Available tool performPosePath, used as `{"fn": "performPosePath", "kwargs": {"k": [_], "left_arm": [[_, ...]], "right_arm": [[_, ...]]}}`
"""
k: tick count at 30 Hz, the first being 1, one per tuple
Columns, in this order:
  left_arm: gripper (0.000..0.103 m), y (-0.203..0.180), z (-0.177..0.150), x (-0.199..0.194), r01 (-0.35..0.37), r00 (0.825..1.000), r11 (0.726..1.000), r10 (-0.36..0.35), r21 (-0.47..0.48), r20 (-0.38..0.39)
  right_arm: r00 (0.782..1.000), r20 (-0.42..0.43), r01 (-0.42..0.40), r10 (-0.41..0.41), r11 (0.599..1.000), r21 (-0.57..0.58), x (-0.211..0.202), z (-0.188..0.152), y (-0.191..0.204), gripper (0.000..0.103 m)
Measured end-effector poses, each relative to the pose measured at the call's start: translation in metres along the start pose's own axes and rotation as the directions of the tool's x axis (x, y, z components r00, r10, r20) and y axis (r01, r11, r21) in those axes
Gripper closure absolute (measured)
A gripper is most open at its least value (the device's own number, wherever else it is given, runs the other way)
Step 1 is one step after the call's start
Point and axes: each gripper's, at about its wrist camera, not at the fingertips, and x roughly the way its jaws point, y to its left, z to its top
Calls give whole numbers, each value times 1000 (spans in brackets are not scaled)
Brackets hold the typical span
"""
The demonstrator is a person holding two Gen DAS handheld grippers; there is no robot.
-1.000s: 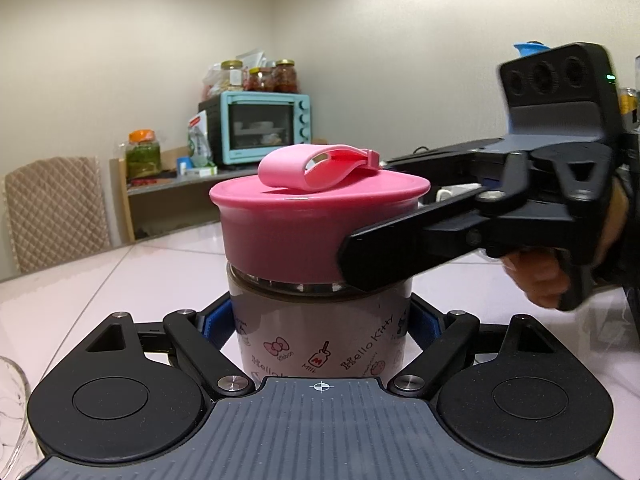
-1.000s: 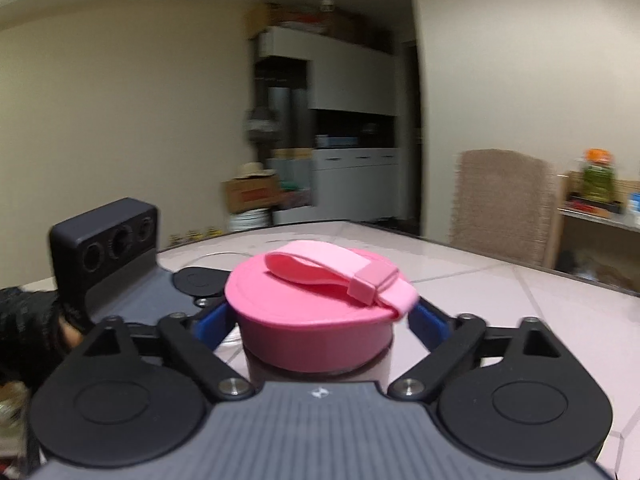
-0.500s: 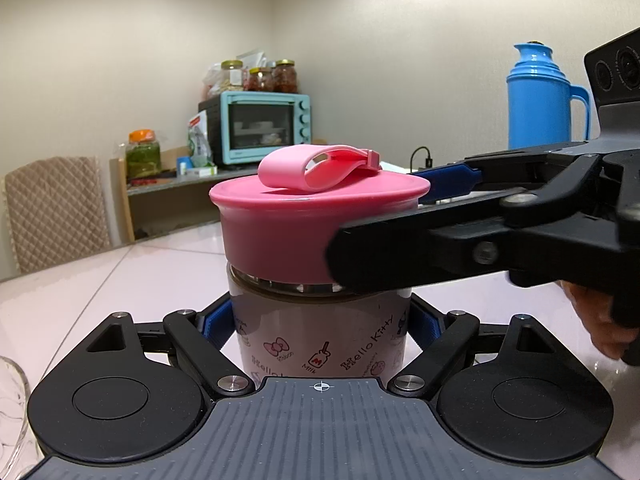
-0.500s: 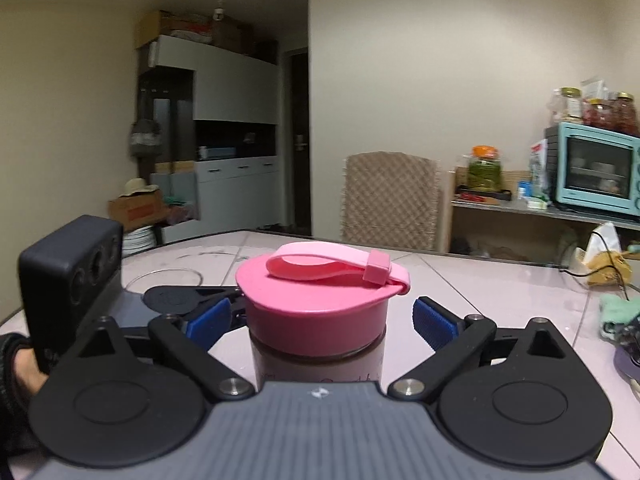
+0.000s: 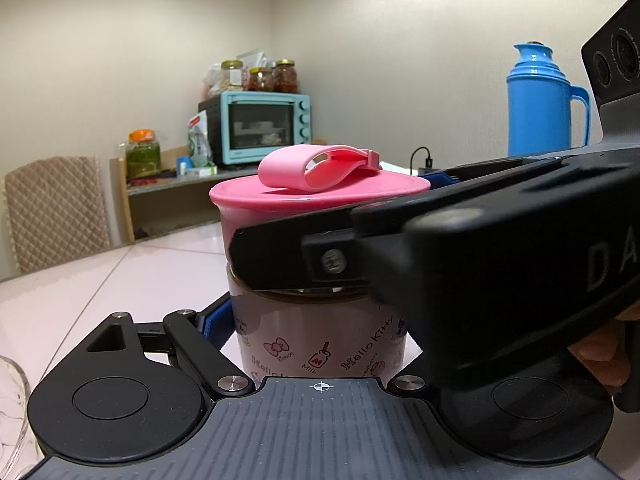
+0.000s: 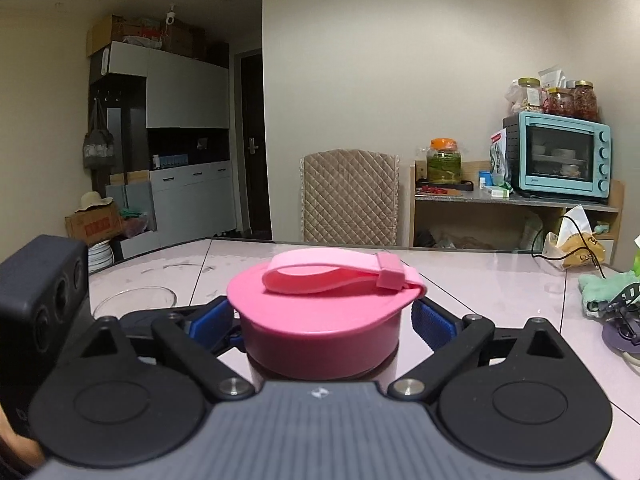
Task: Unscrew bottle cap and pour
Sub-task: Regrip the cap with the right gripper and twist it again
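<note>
Table (image 6: 480, 280): we saw a pale, glossy tiled top carrying everything; a clear glass bowl (image 6: 134, 300) stood towards its left side in the right wrist view, well apart from the bottle.

Bottle (image 5: 320, 344): it stood upright on the table, a squat pink-printed body with cartoon lettering, just in front of both cameras and away from any edge we could see.

Left gripper (image 5: 316, 332): we found its jaws clamped on the bottle's body below the cap, one blue pad showing at the left flank; the other side was hidden behind the right tool.

Right gripper (image 6: 322, 320): its jaws were closing around the cap, blue fingertips (image 6: 430, 322) flanking the skirt; the left one looked against the cap, while a sliver of gap seemed to remain at the right, so we judged the grip not yet firm.

Cap (image 6: 320, 328): a wide pink screw lid, seated, with a soft strap loop (image 6: 340, 276) lying flat on top.

Handling: we judged the cap stiff and smooth, likely to slip under the pads unless squeezed squarely across the skirt; the strap was too floppy to turn by. The body seemed rigid, its weight unclear since we could not see the contents.
</note>
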Motion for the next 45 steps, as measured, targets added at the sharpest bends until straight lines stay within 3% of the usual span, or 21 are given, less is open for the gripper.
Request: {"fn": "performPosePath", "kwargs": {"k": [5, 10, 14, 21, 23, 26, 29, 36, 39, 45], "left_arm": [[13, -1, 1, 0, 1, 1000, 1000, -1, 2, -1], [14, -1, 1, -1, 0, 1000, 1000, 0, 1, -1], [13, -1, 1, -1, 0, 1000, 1000, 0, 0, -1], [14, 1, 1, 0, 0, 1000, 1000, 0, 2, -2], [14, 1, 1, 0, 0, 1000, 1000, 0, 1, -1], [13, 1, 1, 0, 0, 1000, 1000, 0, 0, -2], [13, 1, 1, -1, 0, 1000, 1000, 0, 0, -1], [13, 3, 1, -1, 0, 1000, 1000, 0, 1, -1], [13, 4, 1, -1, 0, 1000, 1000, 0, 1, -1], [13, 4, 2, -1, 0, 1000, 1000, 0, 1, -1]], "right_arm": [[999, -2, -47, 47, 998, -33, -1, 1, -4, 18], [984, -11, -180, 180, 979, -92, 0, 3, -22, 18], [942, -35, -336, 335, 933, -131, 6, 7, -46, 18], [823, -77, -567, 563, 807, -165, 21, 18, -80, 18], [820, -80, -571, 567, 802, -173, 20, 20, -79, 18], [836, -70, -547, 544, 819, -171, 16, 21, -75, 15], [882, -59, -471, 468, 866, -165, 5, 19, -63, 7], [962, -12, -273, 273, 955, -117, -19, 19, -38, 7], [978, -3, -207, 207, 976, -64, -22, 17, -31, 7], [995, 6, -101, 102, 993, -66, -21, 10, -13, 7]]}}
